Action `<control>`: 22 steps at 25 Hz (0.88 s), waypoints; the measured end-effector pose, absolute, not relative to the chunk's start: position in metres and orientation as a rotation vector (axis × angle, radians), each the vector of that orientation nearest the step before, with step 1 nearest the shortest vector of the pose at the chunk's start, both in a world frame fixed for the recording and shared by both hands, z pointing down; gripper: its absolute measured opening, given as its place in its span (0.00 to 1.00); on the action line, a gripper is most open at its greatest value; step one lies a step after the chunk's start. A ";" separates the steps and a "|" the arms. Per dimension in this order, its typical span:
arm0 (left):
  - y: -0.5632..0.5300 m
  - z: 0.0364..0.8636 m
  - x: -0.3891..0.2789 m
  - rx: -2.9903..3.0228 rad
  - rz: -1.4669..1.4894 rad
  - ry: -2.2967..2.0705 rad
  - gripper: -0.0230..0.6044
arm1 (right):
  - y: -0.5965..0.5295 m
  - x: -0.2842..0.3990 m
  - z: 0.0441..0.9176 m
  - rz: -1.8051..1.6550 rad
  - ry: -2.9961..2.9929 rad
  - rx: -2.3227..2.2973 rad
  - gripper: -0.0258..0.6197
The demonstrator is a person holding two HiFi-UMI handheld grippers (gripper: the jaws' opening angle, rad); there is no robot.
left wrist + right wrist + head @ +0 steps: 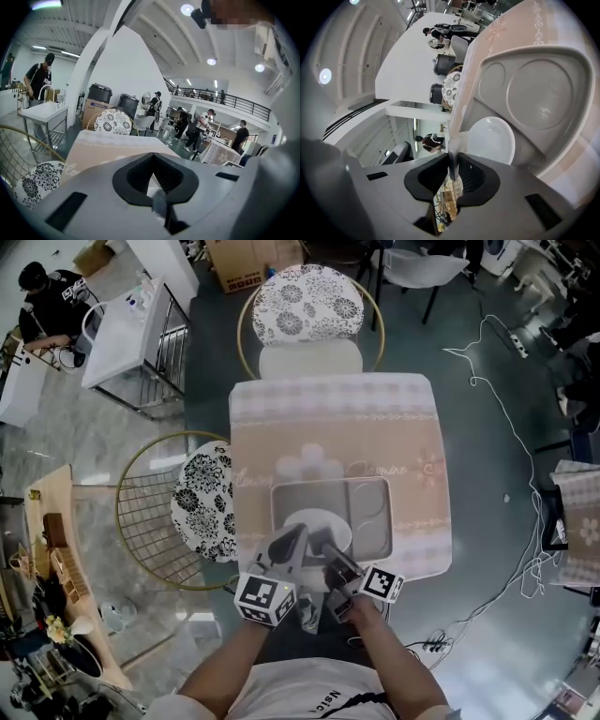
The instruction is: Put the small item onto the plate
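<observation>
At the near edge of the counter (337,427), the right gripper (452,171) was closed narrow on the small item (453,152), a thin pale strip standing up out of its pads. The item was therefore in the air, not yet on the plate. The left gripper (153,187) was beside it, also drawn narrow, with a grey sliver (159,203) in its slot. I could not tell whether that sliver belonged to the same item.

Just beyond the tips lay the white plate (492,140), set in the near-left part of the grey tray (543,93), close to the counter's near edge. Past the far edge stood a patterned chair (307,301).

The hold looked slight, since so thin a piece pinched by one end could twist or slide out. With the tips only at the plate's near rim, letting go early would probably drop the item on the tray or over the near edge. The two grippers were crowded together and one could knock the other.

Only the right gripper view showed the item and the bare plate beyond it. The head view showed the layout but hid the item behind the grippers. The left gripper view looked low across the counter towards the far edge and people beyond.
</observation>
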State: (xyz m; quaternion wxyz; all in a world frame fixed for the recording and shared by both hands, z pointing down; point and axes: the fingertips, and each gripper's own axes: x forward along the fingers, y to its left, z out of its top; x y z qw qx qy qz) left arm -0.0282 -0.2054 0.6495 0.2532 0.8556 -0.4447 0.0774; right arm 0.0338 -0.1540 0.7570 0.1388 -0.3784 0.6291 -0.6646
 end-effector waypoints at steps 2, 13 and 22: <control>-0.206 0.654 -0.029 2.326 0.212 -1.206 0.04 | -0.156 0.031 0.764 -1.940 1.821 -1.101 0.16; -0.209 0.671 -0.031 2.316 0.231 -1.208 0.04 | -0.162 0.023 0.785 -1.983 1.879 -1.172 0.16; -0.205 0.667 -0.033 2.289 0.235 -1.210 0.04 | -0.163 0.035 0.784 -1.959 2.057 -1.478 0.27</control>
